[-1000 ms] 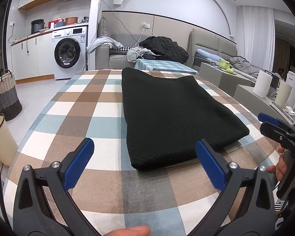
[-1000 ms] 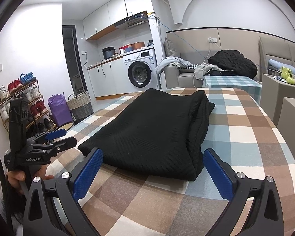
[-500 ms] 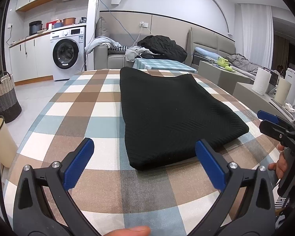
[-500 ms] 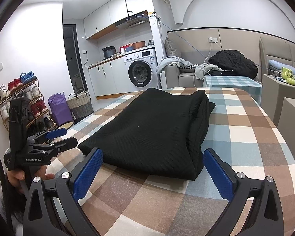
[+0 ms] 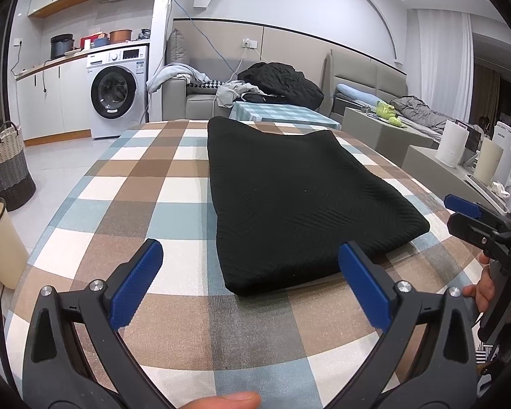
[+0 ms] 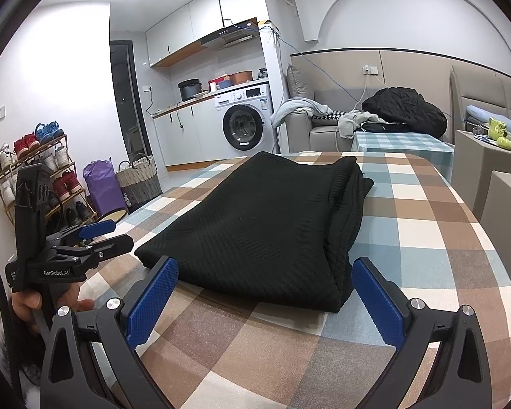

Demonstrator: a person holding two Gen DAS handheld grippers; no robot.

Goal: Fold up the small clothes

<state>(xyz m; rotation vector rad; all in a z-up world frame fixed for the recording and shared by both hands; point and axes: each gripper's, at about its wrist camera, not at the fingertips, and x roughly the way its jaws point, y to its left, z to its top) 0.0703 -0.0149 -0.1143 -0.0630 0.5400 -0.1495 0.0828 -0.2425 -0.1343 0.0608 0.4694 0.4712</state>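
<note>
Barely anything has moved since a second ago: both grippers hold about the same pose, and the garment has only slid slightly in frame.

Left wrist view: left gripper point(image 5: 250, 284) hovers low over the near end of the checked brown, blue and white tabletop point(image 5: 146, 184), blue-padded jaws spread wide, nothing between them. Folded black knit garment point(image 5: 299, 201) lies flat on the tabletop, long axis running away from the camera, near edge just past the fingertips and toward the right finger. Right gripper point(image 5: 466, 211) shows at the right edge, off the garment's near right corner, held by a hand point(image 5: 487, 293). White front-loading washing machine point(image 5: 117, 93) sits at the back left.

Right wrist view: right gripper point(image 6: 264, 294) is also wide open and empty, jaws bracketing the garment's point(image 6: 272, 225) near edge without touching it. Stacked fold layers are visible along the garment's right side. Left gripper point(image 6: 110, 233) is at the left, off the near left corner, pads apart. Metal shoe rack point(image 6: 34, 170) stands against the left wall.
</note>
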